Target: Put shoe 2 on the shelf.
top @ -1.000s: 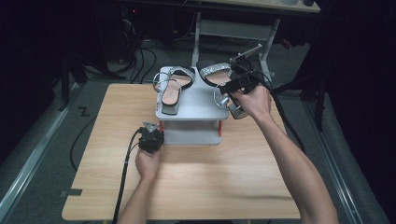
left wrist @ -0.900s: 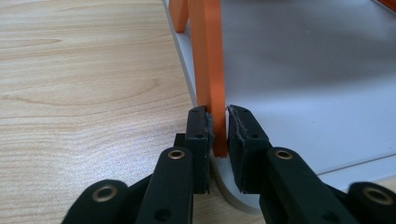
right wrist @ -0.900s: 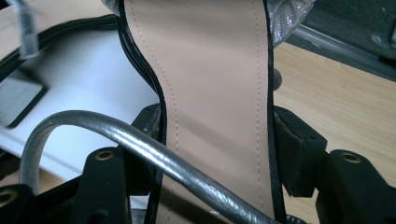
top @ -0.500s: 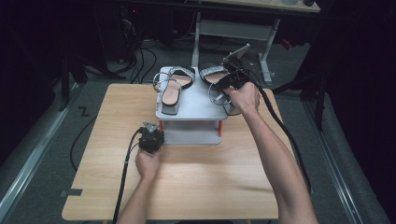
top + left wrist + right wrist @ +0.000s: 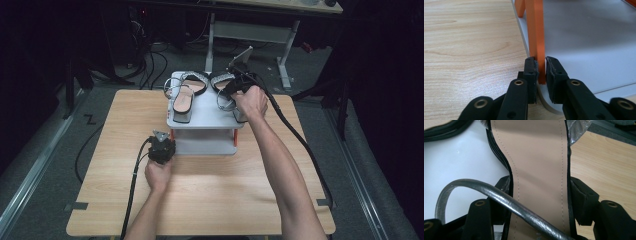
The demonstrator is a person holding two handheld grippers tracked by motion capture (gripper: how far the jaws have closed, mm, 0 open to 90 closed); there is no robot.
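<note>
Pale wood-grain worktop (image 5: 100, 200); smooth grey two-tier rack (image 5: 210, 116) on orange posts. Left tongs (image 5: 541, 72) clamped on one square orange post (image 5: 537, 37). Right tongs (image 5: 540, 202) gripping sandal (image 5: 539, 165) across its sole (tan stitched insole, black edge, silvery strap), on the rack's top tier, right side.

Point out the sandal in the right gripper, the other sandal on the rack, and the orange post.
sandal in the right gripper (image 5: 539, 170), right gripper view, on its tan insole.
other sandal (image 5: 183, 101), high view, on its insole.
orange post (image 5: 537, 37), left gripper view, on its front face.
</note>
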